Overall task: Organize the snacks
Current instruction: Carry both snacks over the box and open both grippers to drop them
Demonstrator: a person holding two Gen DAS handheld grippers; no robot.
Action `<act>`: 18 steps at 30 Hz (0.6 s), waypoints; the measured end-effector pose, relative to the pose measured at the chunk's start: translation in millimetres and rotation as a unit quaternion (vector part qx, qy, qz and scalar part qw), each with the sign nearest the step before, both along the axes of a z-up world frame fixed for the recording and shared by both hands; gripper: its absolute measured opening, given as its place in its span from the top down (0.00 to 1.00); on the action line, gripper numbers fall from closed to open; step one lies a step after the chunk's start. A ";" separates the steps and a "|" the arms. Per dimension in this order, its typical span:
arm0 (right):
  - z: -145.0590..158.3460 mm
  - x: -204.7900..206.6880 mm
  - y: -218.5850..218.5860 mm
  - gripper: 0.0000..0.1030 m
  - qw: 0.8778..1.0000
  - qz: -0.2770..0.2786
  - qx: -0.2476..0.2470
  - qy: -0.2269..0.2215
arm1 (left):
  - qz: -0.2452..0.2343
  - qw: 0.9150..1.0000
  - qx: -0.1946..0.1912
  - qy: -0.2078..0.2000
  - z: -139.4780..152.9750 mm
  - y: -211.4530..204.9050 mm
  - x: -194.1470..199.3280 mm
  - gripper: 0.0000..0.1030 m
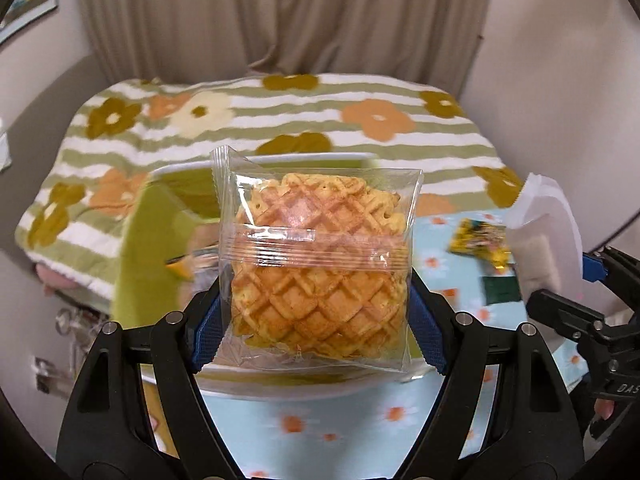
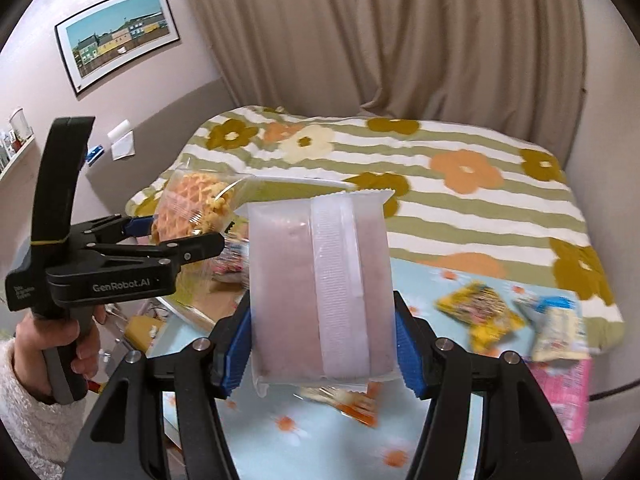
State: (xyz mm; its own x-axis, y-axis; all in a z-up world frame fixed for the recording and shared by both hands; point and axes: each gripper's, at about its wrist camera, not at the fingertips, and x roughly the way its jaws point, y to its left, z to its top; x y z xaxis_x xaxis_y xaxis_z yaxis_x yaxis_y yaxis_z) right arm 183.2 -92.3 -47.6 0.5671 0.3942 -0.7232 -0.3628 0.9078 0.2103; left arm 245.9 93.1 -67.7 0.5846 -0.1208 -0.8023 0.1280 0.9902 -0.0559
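— Two packets up, one per claw. My left gripper (image 1: 316, 312) pinches the waffle (image 1: 316, 264), a clear wrapper with a golden grid-marked cake inside; both blue pads (image 1: 208, 332) press its lower sides, and it stands upright between them.

— And your right?

— My right gripper (image 2: 324, 344) is closed on the pink packet (image 2: 316, 288), a frosted wrapper with a white ribbed seam running down its middle. Pads grip its lower edges; it tilts slightly left at the top.

— Where do they sit over the table?

— Both hang in the air above the tablecloth (image 2: 288, 440), pale blue with small orange daisies. From the right camera I see my left hand (image 2: 76, 344) on the handle, white fluffy sleeve (image 2: 28, 408) at the wrist, waffle held just left of the pink packet.

— What lies beyond?

— Behind the waffle, a green bin (image 1: 160, 232) with a white rim; some wrappers show inside, too blurred to name. On the cloth to the right: a yellow pack (image 2: 480, 312), a blue-and-white pack (image 2: 556, 328) beside it, a pink one (image 2: 568, 396) nearer the edge.

— Further still?

— A striped blanket (image 2: 440, 208) with big flowers, then beige curtains (image 2: 360, 40), and a framed print (image 2: 120, 36) of coloured houses on the left wall.
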 end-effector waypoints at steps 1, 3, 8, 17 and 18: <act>-2.2 4.5 13.4 0.44 1.000 0.003 0.001 0.002 | 0.004 1.000 0.000 0.003 -3.9 11.5 2.5 0.26; -6.4 12.4 36.9 0.44 1.000 0.007 0.003 0.007 | 0.012 1.000 0.005 0.011 -14.3 38.0 9.1 0.26; -22.0 29.5 80.9 0.44 1.000 0.005 0.003 0.029 | 0.008 0.999 0.001 0.042 -46.5 77.7 23.3 0.26; -40.9 44.9 112.2 0.44 0.998 -0.014 -0.006 0.067 | -0.007 0.998 -0.003 0.063 -80.4 102.2 31.7 0.00; -41.9 45.4 112.9 0.44 0.998 -0.014 -0.007 0.068 | -0.010 0.998 -0.003 0.064 -81.5 104.8 31.3 0.00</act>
